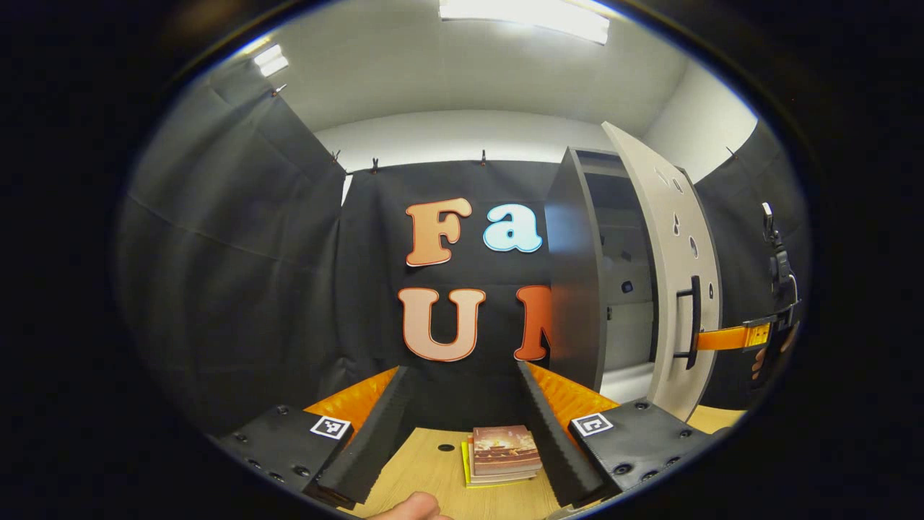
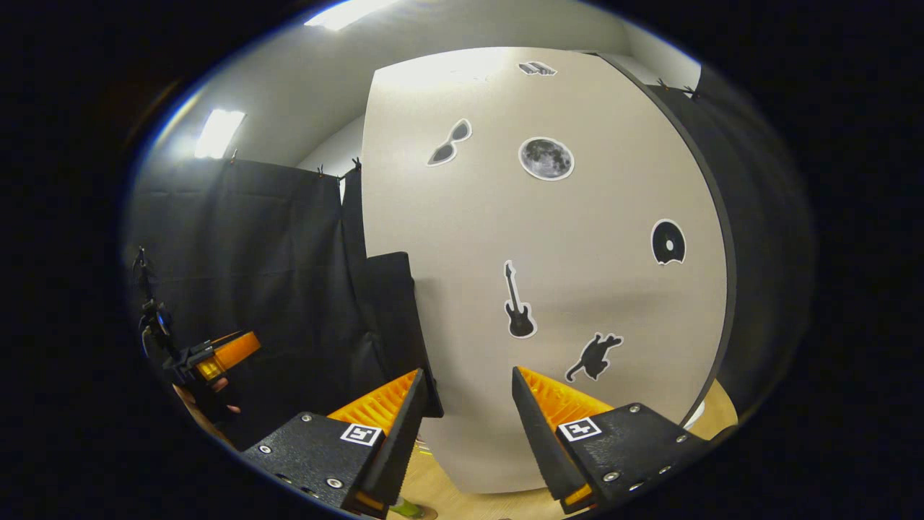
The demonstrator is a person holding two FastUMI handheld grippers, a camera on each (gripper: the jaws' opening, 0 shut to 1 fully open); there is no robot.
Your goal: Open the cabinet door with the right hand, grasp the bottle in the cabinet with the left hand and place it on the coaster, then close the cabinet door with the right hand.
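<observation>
Cabinet door (image 1: 668, 267) swung open, both grippers spread and empty.
The door stands right of the left gripper (image 1: 462, 426) fingers; the right gripper (image 2: 465, 426) fingers face its stickered front, bottle hidden.

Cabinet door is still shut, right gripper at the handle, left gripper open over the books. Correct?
Not quite: the cabinet door is swung open, not shut; the left gripper view shows the dark cabinet interior beside it. The rest holds: the right gripper is at the handle, and the left gripper is open over the books.
</observation>
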